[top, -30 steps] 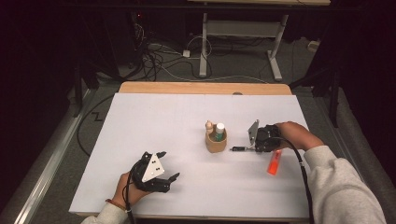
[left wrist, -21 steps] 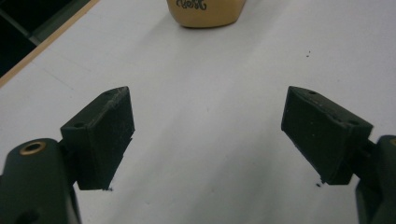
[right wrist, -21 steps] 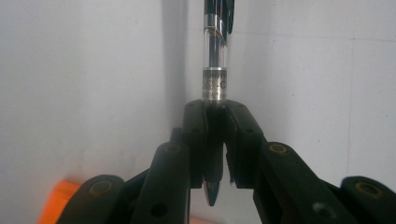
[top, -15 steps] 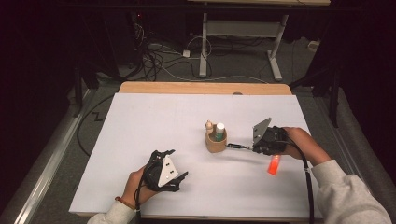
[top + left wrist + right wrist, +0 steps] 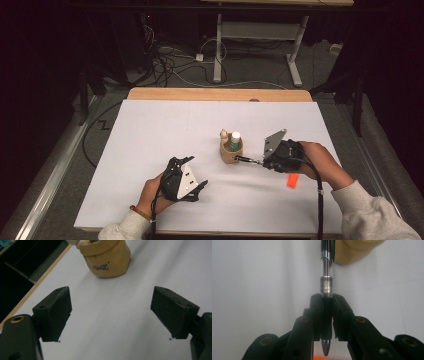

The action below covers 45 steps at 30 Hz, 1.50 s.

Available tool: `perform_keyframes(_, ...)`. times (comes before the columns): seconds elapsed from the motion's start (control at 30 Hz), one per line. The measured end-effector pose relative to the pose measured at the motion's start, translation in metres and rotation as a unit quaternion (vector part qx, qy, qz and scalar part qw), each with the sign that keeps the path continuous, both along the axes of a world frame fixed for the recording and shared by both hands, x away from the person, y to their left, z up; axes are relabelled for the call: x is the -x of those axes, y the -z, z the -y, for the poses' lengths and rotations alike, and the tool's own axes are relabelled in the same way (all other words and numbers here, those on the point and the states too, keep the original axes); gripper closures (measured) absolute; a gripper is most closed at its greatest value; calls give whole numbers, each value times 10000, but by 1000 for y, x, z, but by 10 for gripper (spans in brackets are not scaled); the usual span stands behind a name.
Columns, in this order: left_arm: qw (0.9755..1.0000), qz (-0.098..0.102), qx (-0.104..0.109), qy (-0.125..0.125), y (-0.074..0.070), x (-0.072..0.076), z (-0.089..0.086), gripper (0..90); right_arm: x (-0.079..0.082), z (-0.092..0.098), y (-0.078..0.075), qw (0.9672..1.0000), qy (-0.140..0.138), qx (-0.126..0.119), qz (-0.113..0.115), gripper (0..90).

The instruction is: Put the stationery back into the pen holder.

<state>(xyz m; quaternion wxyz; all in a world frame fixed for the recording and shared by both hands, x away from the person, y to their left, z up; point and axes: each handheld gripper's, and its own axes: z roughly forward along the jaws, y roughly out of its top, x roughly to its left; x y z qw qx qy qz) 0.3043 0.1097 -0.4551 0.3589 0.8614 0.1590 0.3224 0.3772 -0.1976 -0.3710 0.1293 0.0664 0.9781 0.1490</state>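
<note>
bright table, dark blurry surroundings

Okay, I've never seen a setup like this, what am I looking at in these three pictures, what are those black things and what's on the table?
A person sits at a white table, holding a hand-operated gripper in each hand. One picture looks down from above; the other two come from cameras riding on each gripper, looking along its black jaws. The left gripper is open, holding nothing, pointed at a tan cup that holds a few small items. The right gripper is clamped on a pen, which points toward that cup. An orange object lies by the right hand.
</note>
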Motion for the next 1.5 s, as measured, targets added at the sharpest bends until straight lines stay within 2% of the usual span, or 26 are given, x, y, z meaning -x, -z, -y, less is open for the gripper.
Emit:
perform_keyframes(0.17,9999,104,-53,43,-2,-1,3,167,3,-36,-4,9998,16,167,-135,800)
perform_keyframes(0.37,9998,211,0,28,-6,-2,5,168,-2,-72,-3,9983,-91,550,-166,800)
perform_keyframes(0.47,9997,251,-18,32,-7,-3,5,169,-3,-85,-3,9979,-105,620,-173,800)
perform_keyframes(0.53,9996,273,27,19,-9,-4,5,173,-6,-93,-2,9979,-101,605,-220,800)
perform_keyframes(0.63,9995,292,100,-6,-11,-6,6,183,-10,-104,-2,9971,-72,728,-223,800)
perform_keyframes(0.73,9993,376,10,-78,-12,-8,11,190,-15,-117,-5,9968,-59,761,-254,800)
perform_keyframes(0.83,9984,527,-108,-172,-13,-9,15,213,-20,-130,-8,9952,-10,935,-288,800)
perform_keyframes(0.9,9984,530,-111,-184,-14,-11,16,221,-22,-137,-10,9952,-7,937,-289,800)
perform_keyframes(1.07,9970,645,-174,-380,-14,-15,17,304,-24,-153,-17,9942,-26,1011,-367,800)
perform_keyframes(1.17,9952,804,-323,-453,-14,-15,19,344,-26,-162,-23,9930,-10,1114,-385,800)
perform_keyframes(1.2,9947,844,-384,-443,-15,-15,19,389,-28,-164,-24,9922,10,1173,-416,800)
perform_keyframes(1.37,9933,942,-509,-433,-14,-15,21,456,-28,-174,-29,9905,-24,1288,-481,800)
perform_keyframes(1.5,9927,978,-611,-365,-14,-14,22,596,-27,-179,-30,9883,-27,1455,-447,800)
